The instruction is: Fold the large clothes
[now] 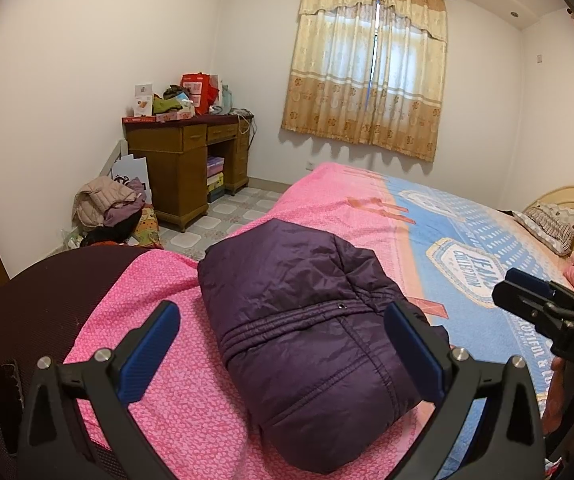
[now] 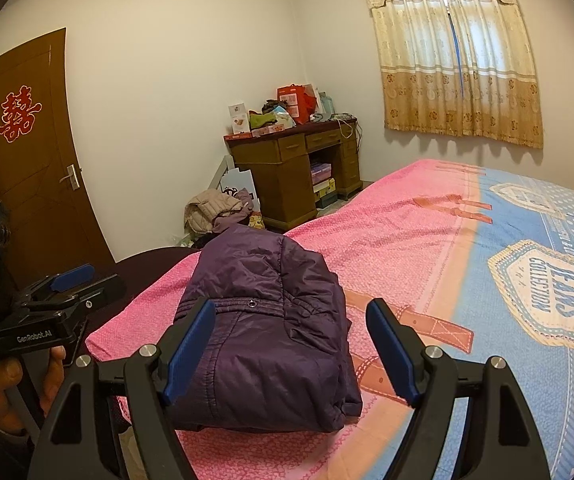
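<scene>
**Purple jacket folded on the bed, both grippers standing off**

The purple jacket (image 1: 311, 332) lies as a compact, puffy bundle on the pink part of the bedspread (image 1: 167, 408), close to the near corner of the bed. We hold the left gripper (image 1: 283, 356) just short of it with its blue pads wide apart and nothing between them that they press on. The right gripper (image 2: 291, 348) is likewise spread, hovering before the bundle's near edge without touching it. To us the folding looks largely done; what remains is probably a tidy-up or a move to a pile.

Our worries from here:

- The padded filling is springy. If we let it sit unweighted, the top layer may lift and the fold may creep open.
- The shell fabric looks slick. A pinch on one thin layer could slide off or drag only that layer, pulling the bundle apart.
- The bundle sits near the bed's corner. A push from our side could shove it along the bedspread instead of pressing it flat.
- Both grippers crowd the same end. If we close in together, they could knock each other, as the right one (image 1: 543, 300) already stands close beside the left.
</scene>
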A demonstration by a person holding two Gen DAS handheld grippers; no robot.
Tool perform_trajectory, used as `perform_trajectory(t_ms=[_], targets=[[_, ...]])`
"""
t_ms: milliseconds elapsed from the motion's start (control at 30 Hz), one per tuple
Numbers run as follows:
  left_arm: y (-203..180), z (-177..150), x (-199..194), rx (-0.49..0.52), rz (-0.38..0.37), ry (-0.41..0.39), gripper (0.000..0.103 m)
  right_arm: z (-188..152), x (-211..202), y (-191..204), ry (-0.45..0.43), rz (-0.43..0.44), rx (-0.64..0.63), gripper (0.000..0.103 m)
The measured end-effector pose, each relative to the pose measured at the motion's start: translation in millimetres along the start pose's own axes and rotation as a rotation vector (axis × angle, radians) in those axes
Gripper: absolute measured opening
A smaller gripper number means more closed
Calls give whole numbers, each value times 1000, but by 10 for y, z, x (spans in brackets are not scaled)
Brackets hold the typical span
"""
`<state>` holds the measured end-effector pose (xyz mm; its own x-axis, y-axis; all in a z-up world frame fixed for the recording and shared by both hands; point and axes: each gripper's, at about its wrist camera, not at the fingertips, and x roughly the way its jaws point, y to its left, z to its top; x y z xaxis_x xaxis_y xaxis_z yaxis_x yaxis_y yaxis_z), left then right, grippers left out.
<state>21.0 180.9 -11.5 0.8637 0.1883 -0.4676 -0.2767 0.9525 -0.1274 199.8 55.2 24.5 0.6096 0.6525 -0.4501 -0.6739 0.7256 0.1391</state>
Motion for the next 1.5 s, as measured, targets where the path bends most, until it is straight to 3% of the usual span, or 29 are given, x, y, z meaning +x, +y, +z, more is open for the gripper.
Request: perform_trajectory(t_ms=[833,967,1500], targets=[[31,-32,51,0,3,35,103,-5,-28,6,-20,3,24,78],[11,-31,60,27,51,35,103,-5,-38,4,-23,4,25,78],[58,39,-2,60,113,-9,103,-43,3,41,-8,17,24,78]])
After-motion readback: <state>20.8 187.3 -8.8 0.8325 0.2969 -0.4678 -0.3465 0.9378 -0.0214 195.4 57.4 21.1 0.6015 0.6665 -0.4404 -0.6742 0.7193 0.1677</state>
